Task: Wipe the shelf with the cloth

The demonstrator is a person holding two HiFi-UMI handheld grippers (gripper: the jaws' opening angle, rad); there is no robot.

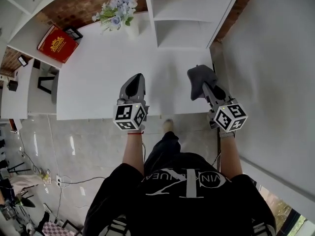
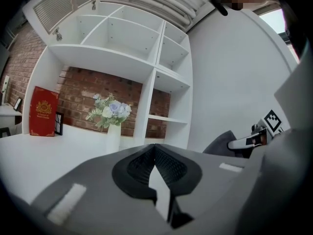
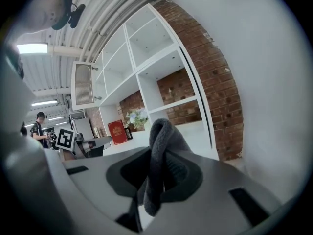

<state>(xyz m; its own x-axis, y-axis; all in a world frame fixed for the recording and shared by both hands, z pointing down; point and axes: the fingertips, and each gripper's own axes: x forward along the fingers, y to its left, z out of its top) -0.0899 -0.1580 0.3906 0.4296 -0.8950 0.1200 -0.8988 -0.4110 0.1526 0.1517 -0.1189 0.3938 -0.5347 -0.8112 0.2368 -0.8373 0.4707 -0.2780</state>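
The person holds 2 tools out over the near edge of a white desk (image 1: 98, 82), which stands against a brick wall (image 1: 78, 9).

The right tool (image 1: 204, 88) pinches a dark grey cloth (image 1: 201, 75). In the right gripper view the cloth (image 3: 164, 143) is a folded loop clamped between the pads, bulging above them and hanging a little below. It is in the air over the right end of the desk, just in front of the white shelf (image 1: 182, 36) unit and not touching it.

The left tool (image 1: 136, 78) is pressed together at the tips with nothing between them, as the left gripper view shows (image 2: 155, 149). It points level across the desk top. In that same view the right tool appears at the right edge with the cloth (image 2: 222, 143) ahead of it.

At the back of the desk a white vase (image 1: 132, 29) of pale blue and white flowers (image 1: 117, 8) stands just left of the shelf unit. Further left a red book (image 1: 57, 44) is propped upright, a small dark picture frame (image 1: 74, 32) just beside it.

The shelf's compartments in view are bare and white, with brick behind the lower ones.
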